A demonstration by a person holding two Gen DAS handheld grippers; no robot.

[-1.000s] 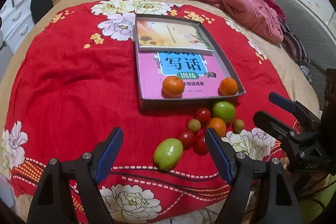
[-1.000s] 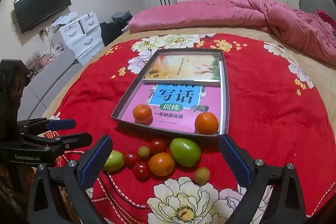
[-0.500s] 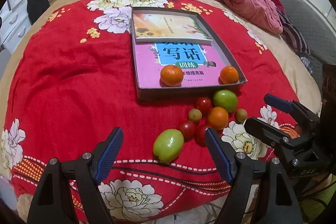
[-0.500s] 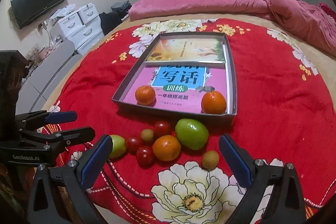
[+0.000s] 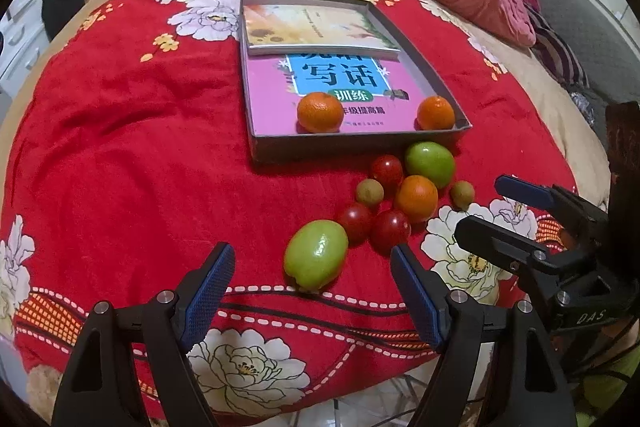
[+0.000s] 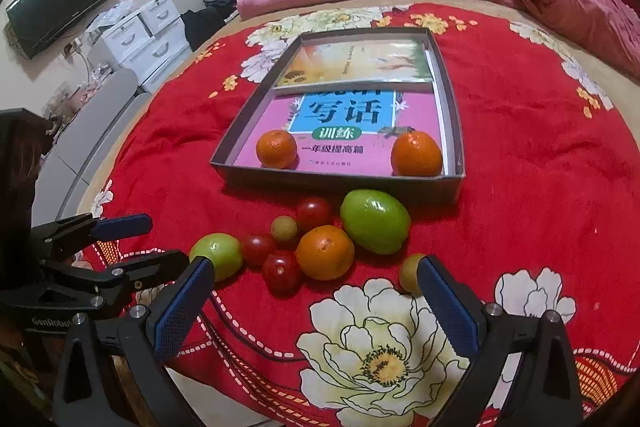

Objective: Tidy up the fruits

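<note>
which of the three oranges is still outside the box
The orange lying on the red blanket, in the middle of the loose fruit cluster beside the big green fruit. The other two oranges sit inside the box.

A tray (image 5: 448, 85) lies on the bedspread (image 5: 120, 147), holding two books (image 5: 320, 27) and two oranges (image 5: 320, 111) at its near edge. A cluster of fruit (image 5: 416, 197) sits just before the tray.
</note>
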